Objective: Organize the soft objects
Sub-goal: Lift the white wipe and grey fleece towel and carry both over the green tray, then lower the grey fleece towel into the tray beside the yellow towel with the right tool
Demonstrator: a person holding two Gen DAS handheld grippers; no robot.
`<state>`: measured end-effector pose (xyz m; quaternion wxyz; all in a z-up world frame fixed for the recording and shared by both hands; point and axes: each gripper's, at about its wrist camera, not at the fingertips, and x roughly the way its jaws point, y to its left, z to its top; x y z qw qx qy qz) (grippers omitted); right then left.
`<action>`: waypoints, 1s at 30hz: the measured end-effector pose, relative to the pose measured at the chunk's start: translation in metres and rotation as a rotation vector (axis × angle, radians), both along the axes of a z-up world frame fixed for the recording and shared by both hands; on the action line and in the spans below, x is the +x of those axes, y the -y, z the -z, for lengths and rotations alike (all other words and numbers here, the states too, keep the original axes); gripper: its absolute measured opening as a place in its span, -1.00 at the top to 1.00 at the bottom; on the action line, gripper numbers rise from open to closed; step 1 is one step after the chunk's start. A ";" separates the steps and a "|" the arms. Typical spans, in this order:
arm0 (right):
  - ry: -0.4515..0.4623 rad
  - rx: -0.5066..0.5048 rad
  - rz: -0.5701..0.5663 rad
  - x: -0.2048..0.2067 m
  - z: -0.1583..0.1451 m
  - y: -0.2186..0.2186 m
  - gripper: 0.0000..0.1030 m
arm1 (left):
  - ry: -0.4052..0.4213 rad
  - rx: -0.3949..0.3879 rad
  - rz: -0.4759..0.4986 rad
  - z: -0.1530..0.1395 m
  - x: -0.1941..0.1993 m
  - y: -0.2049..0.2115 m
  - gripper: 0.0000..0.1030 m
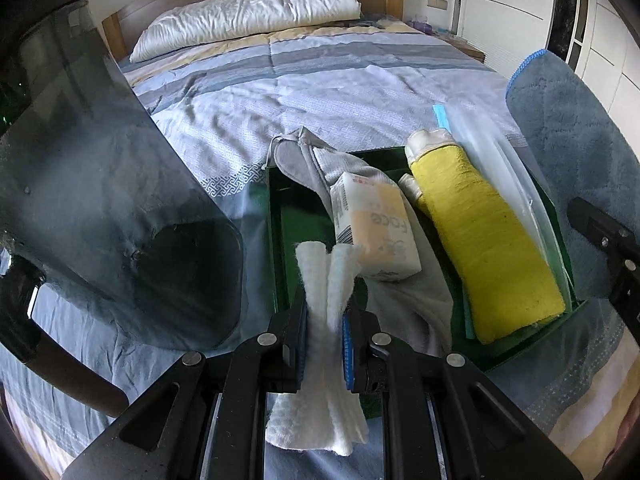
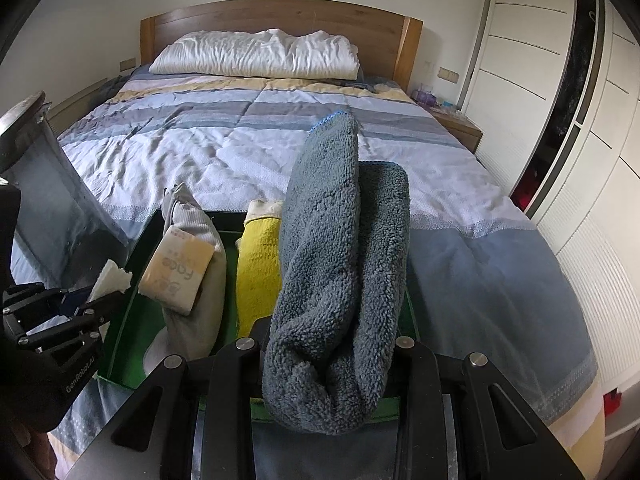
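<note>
My left gripper (image 1: 324, 320) is shut on a folded white cloth (image 1: 320, 304) and holds it above the near left edge of a green tray (image 1: 280, 216) on the bed. The tray holds a grey fabric pouch (image 1: 320, 160), a pale tissue pack marked "face" (image 1: 376, 224), a rolled yellow towel (image 1: 492, 248) and a clear zip bag (image 1: 492, 152). My right gripper (image 2: 332, 344) is shut on a folded grey-blue fluffy towel (image 2: 340, 248) and holds it over the tray's right side (image 2: 412, 320). The left gripper (image 2: 80, 304) shows at the left of the right wrist view.
The tray lies on a bed with a striped blue, grey and yellow quilt (image 2: 200, 140), a white pillow (image 2: 256, 56) and a wooden headboard (image 2: 280, 16). A dark translucent panel (image 1: 100, 184) stands at the left. White wardrobe doors (image 2: 560, 120) line the right.
</note>
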<state>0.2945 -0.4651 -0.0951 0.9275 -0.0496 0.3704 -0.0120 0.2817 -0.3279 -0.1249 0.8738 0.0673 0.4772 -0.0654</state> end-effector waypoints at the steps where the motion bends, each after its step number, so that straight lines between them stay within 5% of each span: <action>1: 0.001 0.000 -0.001 0.001 0.001 0.000 0.42 | -0.002 -0.001 -0.004 0.001 0.000 0.000 0.78; 30: -0.030 -0.036 0.007 0.025 0.023 0.010 0.42 | 0.001 -0.044 -0.038 0.007 0.016 0.011 0.78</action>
